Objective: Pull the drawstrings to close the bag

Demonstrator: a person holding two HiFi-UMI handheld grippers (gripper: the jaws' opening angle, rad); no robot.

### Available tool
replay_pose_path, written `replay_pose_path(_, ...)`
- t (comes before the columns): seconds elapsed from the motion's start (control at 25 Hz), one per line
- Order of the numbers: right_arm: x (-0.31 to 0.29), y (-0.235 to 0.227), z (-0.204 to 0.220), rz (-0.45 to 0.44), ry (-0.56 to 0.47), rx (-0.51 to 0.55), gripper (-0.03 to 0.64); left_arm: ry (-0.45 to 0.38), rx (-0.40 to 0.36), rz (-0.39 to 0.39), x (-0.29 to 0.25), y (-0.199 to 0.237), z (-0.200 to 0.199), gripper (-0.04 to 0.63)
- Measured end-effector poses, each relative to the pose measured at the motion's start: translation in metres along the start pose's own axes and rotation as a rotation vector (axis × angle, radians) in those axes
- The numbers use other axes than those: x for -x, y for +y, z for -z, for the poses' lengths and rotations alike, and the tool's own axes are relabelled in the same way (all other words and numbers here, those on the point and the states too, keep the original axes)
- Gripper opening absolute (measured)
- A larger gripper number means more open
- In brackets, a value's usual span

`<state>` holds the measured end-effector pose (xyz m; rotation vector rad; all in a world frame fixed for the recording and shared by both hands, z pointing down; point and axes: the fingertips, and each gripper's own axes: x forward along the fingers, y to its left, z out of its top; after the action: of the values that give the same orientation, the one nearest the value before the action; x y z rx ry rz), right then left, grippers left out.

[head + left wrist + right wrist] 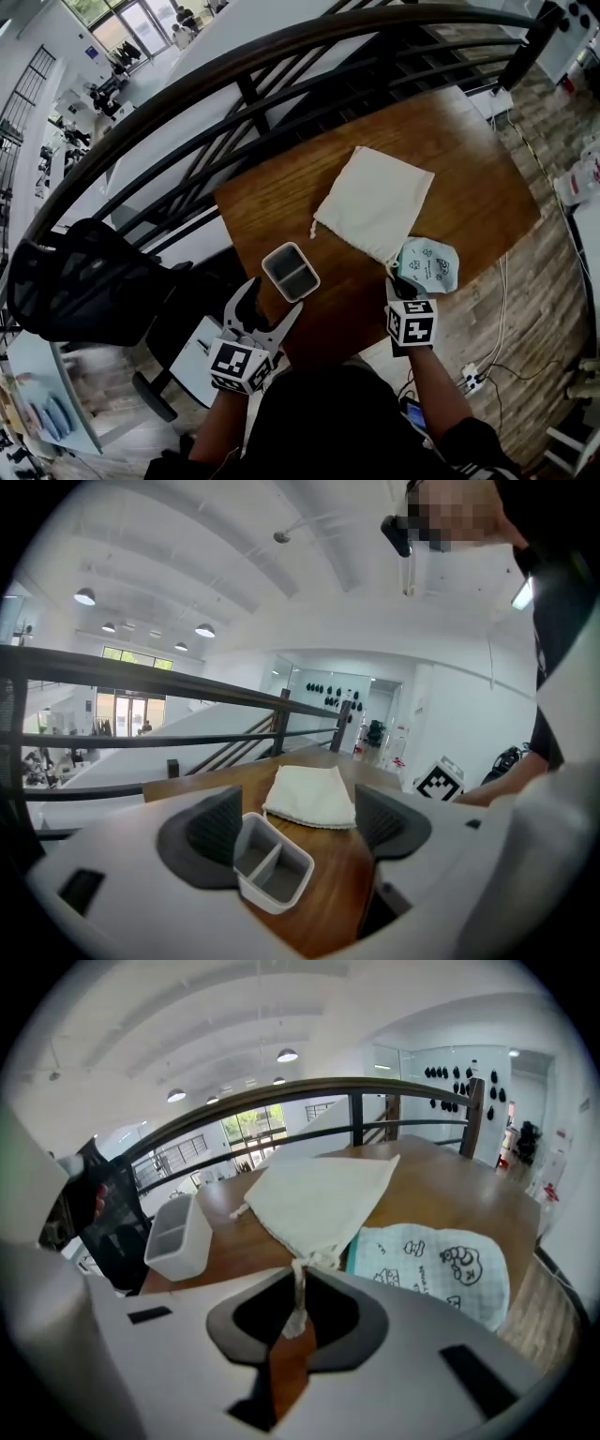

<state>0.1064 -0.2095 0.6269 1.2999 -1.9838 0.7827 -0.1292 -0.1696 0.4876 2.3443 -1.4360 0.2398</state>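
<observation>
A cream drawstring bag (pixel 375 202) lies flat on the wooden table (pixel 469 159); it also shows as the bag (pixel 319 1199) in the right gripper view and the bag (pixel 309 794) in the left gripper view. At the bag's near corner, my right gripper (pixel 398 281) is shut on one drawstring (pixel 298 1297), which runs up from between the pads to the gathered corner. The other drawstring (pixel 313 230) lies loose at the bag's left corner. My left gripper (pixel 267 319) is open at the table's near edge, apart from the bag, with nothing between its fingers.
A grey divided box (pixel 291 270) sits just ahead of the left gripper. A light blue printed pouch (pixel 429 264) lies beside the right gripper, under the bag's corner. A black railing (pixel 281 103) borders the table's far side. A black chair (pixel 84 281) stands at the left.
</observation>
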Motion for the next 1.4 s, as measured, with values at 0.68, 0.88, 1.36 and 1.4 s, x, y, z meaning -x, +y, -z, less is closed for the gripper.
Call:
replay_pose_path(0.68, 0.095, -0.034, -0.068, 0.01, -0.303, -0.111, 0.017, 0.123, -0.054, 0.172, -0.052, -0.049, 0.029, 0.367)
replay_pose_path(0.88, 0.1, -0.07, -0.041, 0.065, -0.289, -0.15, 0.017, 0.174, -0.089, 0.252, -0.079, -0.085, 0.048, 0.366)
replay_pose_path(1.36, 0.112, -0.128, -0.004, 0.139, -0.258, -0.196, 0.017, 0.403, -0.33, 0.254, -0.116, -0.113, 0.097, 0.364)
replay_pose_path(1.4, 0.111, -0.131, -0.003, 0.14, -0.255, -0.189, 0.017, 0.432, -0.37, 0.252, -0.119, -0.114, 0.102, 0.364)
